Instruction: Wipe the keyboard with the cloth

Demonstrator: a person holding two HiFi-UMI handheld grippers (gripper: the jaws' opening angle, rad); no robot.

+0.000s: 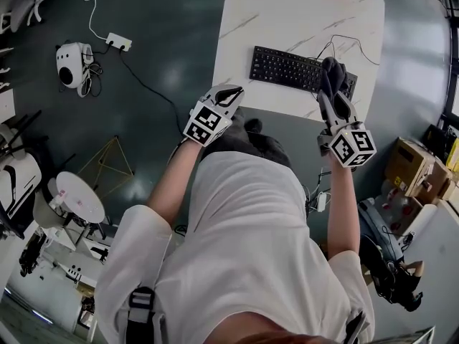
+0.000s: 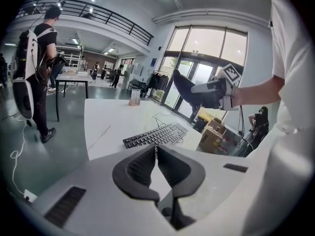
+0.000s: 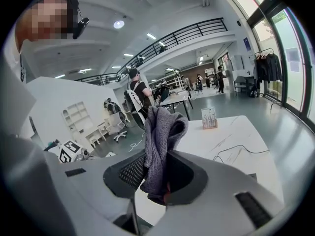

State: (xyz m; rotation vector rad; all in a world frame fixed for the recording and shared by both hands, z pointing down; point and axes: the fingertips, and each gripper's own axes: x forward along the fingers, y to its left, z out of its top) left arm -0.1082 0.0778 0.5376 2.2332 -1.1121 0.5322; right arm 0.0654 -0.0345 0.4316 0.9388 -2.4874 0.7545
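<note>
The person's white shirt (image 1: 244, 249) fills the near view, with both arms stretched out ahead. The right gripper (image 3: 156, 157) is clamped on a grey cloth (image 3: 162, 127), which stands bunched up out of its jaws in the air over the right end of the black keyboard (image 1: 287, 69). The keyboard lies on the white tabletop (image 1: 287, 13). The left gripper (image 1: 231, 92) hangs just short of the tabletop's near edge, its jaws pressed together and empty.
</note>
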